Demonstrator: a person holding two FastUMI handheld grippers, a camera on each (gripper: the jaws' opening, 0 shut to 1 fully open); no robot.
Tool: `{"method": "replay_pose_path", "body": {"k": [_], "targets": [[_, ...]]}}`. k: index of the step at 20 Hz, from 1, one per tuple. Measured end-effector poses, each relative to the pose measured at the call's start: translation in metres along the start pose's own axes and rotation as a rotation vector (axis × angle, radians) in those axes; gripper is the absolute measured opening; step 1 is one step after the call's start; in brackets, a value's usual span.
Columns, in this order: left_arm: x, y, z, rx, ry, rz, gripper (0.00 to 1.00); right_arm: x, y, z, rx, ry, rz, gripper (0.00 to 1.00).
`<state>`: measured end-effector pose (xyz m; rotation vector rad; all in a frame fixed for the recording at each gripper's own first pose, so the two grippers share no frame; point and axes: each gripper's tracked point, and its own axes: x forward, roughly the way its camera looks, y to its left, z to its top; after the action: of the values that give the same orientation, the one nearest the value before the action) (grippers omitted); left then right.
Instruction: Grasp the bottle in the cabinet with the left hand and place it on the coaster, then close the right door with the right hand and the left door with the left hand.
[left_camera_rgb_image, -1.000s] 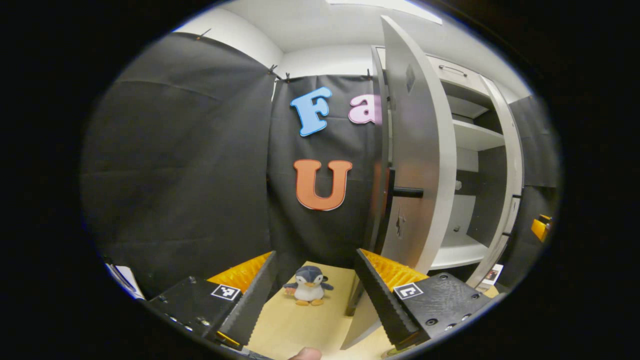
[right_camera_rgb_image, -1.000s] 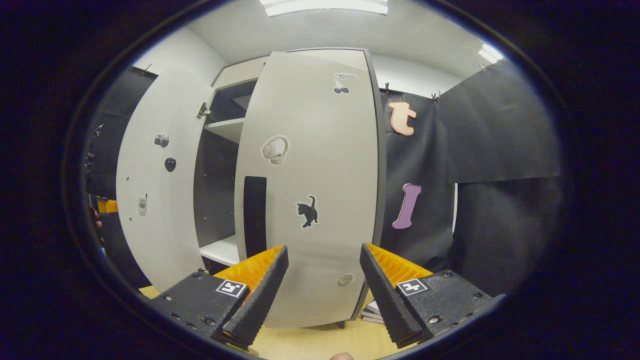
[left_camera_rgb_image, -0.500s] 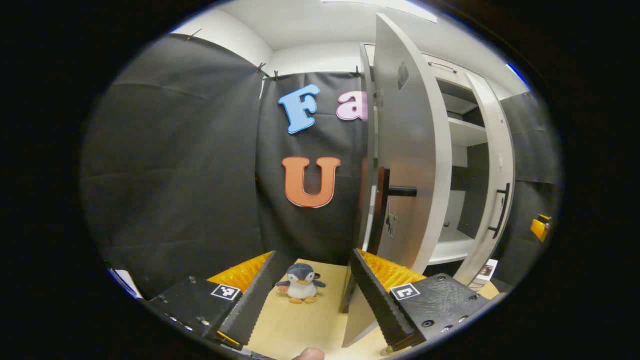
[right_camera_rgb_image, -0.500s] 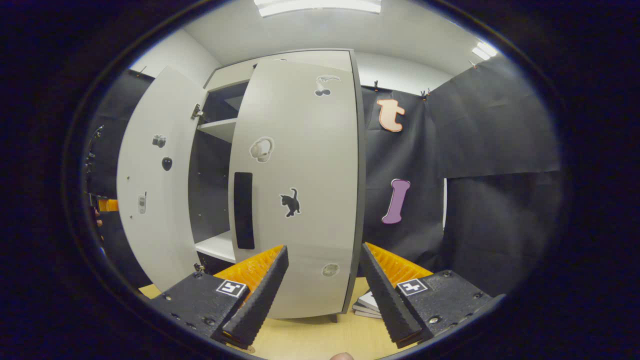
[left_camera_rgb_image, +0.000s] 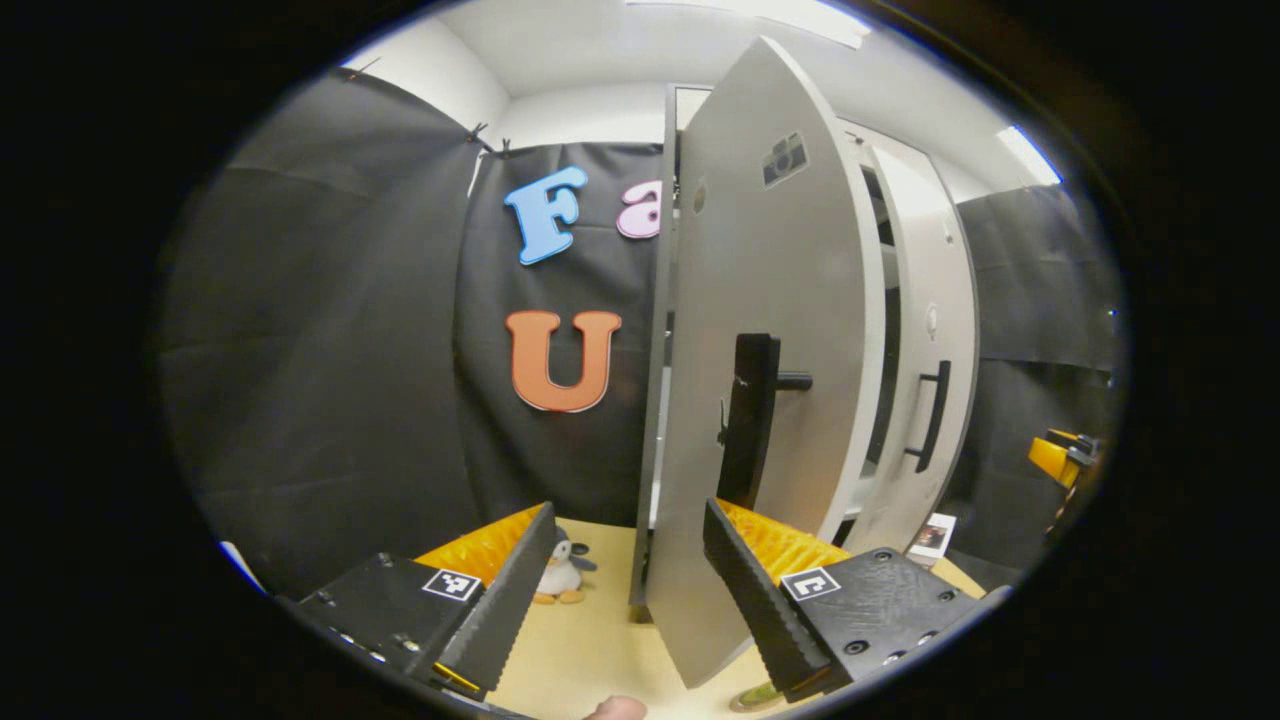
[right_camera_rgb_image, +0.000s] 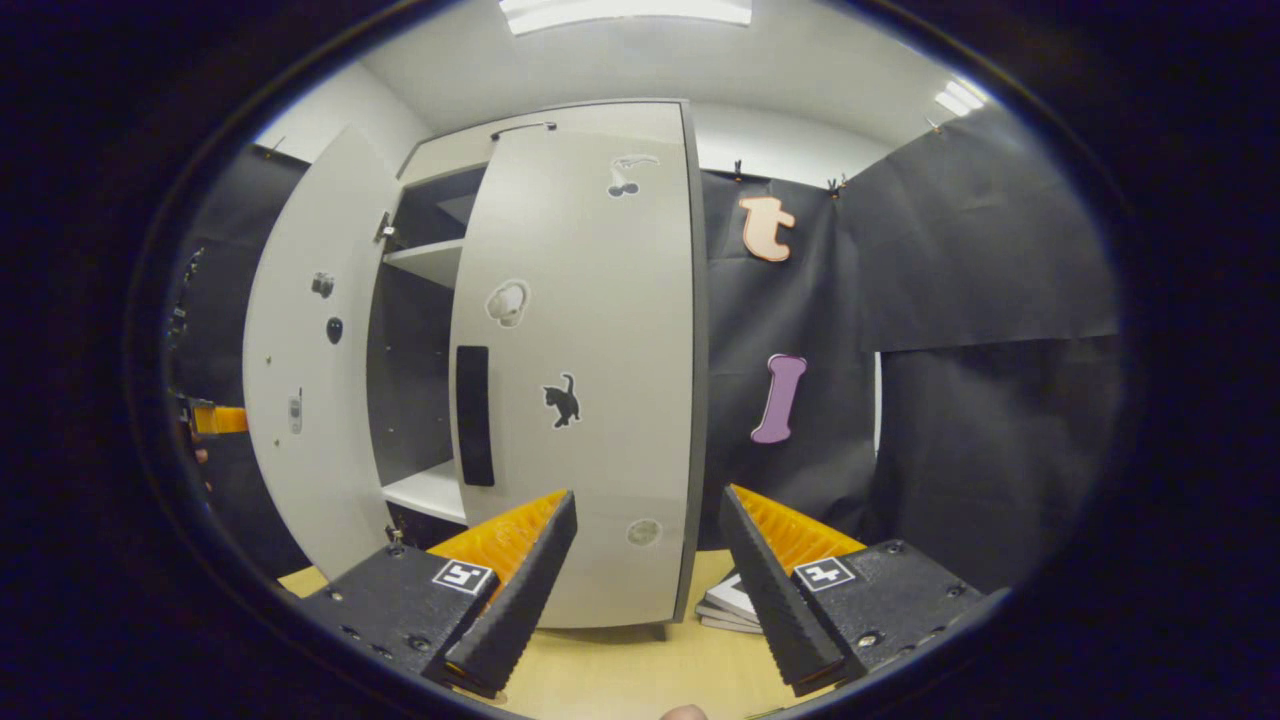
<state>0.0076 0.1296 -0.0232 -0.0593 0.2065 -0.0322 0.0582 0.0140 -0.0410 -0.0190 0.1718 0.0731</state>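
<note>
Both sets of jaws stood wide and held nothing: the left gripper faced the left door, the right gripper faced the right door. That right door looked nearly shut; the left one hung part open, well short of the cabinet front. Neither the bottle nor the coaster could be made out. Those doors looked like stiff, flat panels, light on their hinges. Smooth faces might slide under a finger, so the dark handle seemed the sure hold, or a flat push low down.
</note>
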Motion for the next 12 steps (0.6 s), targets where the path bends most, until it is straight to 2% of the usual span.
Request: {"method": "replay_pose_path", "body": {"k": [10,12], "targets": [[0.015,-0.044,-0.003,-0.018,-0.009,-0.109,1.0,-0.012,-0.022,-0.002,0.012,-0.001,-0.046,0.94],[0.023,-0.054,-0.005,-0.05,-0.001,-0.123,1.0,-0.016,-0.028,-0.002,0.018,-0.003,-0.061,0.93]]}}
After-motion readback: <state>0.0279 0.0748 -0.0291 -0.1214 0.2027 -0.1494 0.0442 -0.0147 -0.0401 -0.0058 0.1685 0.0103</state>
